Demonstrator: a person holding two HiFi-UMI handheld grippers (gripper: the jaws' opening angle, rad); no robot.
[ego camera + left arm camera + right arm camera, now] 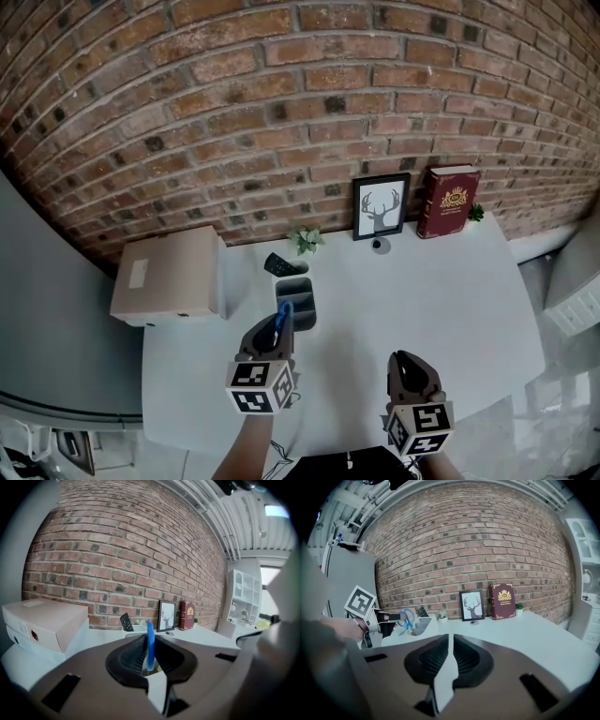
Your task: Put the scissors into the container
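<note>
Left gripper view: left gripper (pixel 150 640) jaws pinch blue-handled scissors (pixel 150 632) (seen edge-on); right gripper (pixel 449 640) jaws together.

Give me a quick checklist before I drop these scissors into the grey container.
1. Scissors held: ok, the left gripper has its jaws shut on them.
2. Scissors over the container: cannot tell; in the head view they only reach its near edge.
3. Container top open: ok.
4. Right gripper out of the way: ok, shut, empty and off to the side.
</note>
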